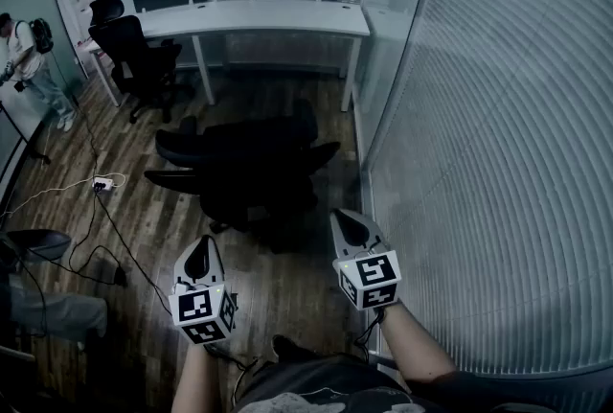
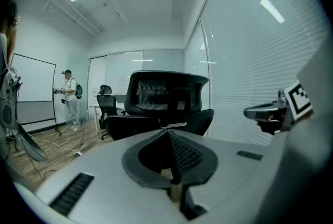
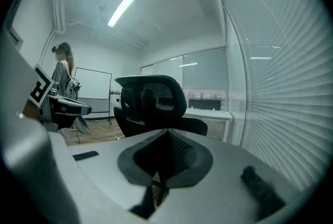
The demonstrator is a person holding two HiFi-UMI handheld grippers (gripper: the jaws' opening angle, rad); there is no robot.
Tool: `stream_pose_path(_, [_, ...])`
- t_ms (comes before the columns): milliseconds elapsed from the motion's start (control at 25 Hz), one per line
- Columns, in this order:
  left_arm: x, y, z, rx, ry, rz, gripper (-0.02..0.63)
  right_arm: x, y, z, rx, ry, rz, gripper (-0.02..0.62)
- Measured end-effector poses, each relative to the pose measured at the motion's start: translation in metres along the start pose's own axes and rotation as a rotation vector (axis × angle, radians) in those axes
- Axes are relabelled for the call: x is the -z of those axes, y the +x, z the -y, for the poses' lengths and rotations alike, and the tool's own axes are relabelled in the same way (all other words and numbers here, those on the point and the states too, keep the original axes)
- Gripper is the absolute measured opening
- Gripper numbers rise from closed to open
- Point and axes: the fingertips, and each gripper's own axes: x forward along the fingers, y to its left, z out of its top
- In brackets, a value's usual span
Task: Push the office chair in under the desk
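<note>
A black office chair [image 1: 251,173] stands on the wood floor in front of me, its mesh back toward me, well short of the white desk [image 1: 259,18] at the far wall. The chair's back [image 2: 166,94] fills the middle of the left gripper view, and the chair back [image 3: 152,99] also fills the middle of the right gripper view. My left gripper [image 1: 203,256] is shut and empty, a short way behind the chair. My right gripper [image 1: 351,227] is shut and empty too, just off the chair's right rear. Neither touches the chair.
A glass wall with blinds [image 1: 498,143] runs along the right. A second black chair [image 1: 134,52] sits at the desk's left end. Cables and a power strip [image 1: 101,183] lie on the floor at left. A person [image 1: 34,66] stands far left by a whiteboard [image 2: 32,85].
</note>
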Motion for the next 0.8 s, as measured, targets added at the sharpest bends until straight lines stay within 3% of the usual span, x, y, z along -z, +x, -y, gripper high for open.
stream_pose_path(200, [0.001, -0.010, 0.010, 0.018, -0.032, 0.004, 0.014, 0.004, -0.019, 0.003, 0.001, -0.007, -0.003, 0.020])
stream_pose_path(520, [-0.004, -0.013, 0.036, 0.072, 0.002, 0.024, 0.014, 0.000, -0.033, 0.005, 0.004, -0.056, 0.000, 0.020])
stream_pose_path(800, [-0.002, -0.006, 0.019, 0.054, 0.026, 0.033, 0.014, -0.002, -0.015, 0.004, 0.011, -0.057, 0.021, 0.020])
